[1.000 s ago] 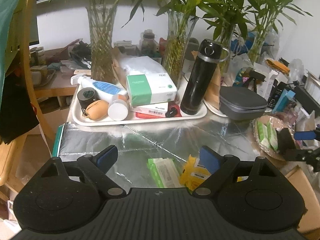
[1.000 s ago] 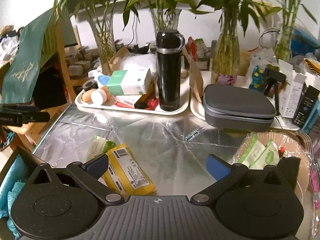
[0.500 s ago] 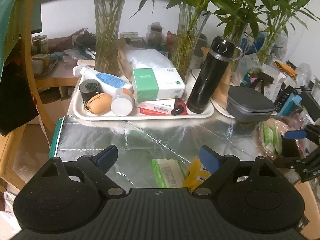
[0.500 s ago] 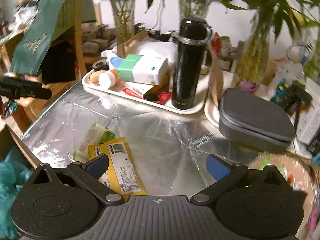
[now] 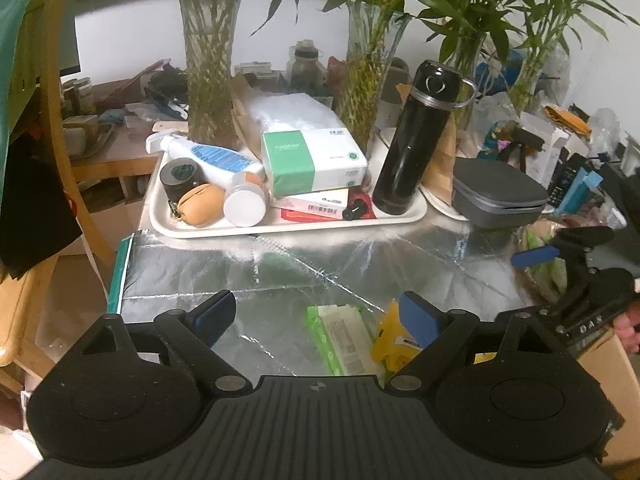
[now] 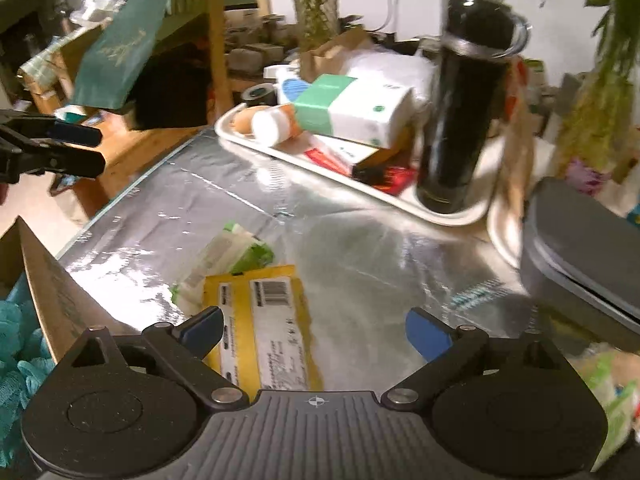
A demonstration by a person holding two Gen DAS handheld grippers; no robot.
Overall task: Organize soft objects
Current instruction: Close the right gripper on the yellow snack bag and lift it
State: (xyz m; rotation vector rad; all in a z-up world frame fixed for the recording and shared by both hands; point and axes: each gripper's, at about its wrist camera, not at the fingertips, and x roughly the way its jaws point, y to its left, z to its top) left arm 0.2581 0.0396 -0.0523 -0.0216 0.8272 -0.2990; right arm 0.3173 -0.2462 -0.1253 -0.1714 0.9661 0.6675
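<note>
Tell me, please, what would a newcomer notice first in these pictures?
Probably the shiny silver sheet covering the table, with a yellow packet and a green packet lying side by side near its front edge. Behind them, a tall black flask stands at the right end of a crowded white tray, before vases of green stalks.

- My right gripper point(image 6: 316, 330) fills the lower frame, fingers point(image 6: 202, 328) spread wide with nothing clamped.
- A yellow packet point(image 6: 260, 320) lies lower centre on the foil-covered table point(image 6: 360, 248), overlapping a green packet point(image 6: 236, 252).
- The black flask point(image 6: 460, 120) stands upper right.
</note>
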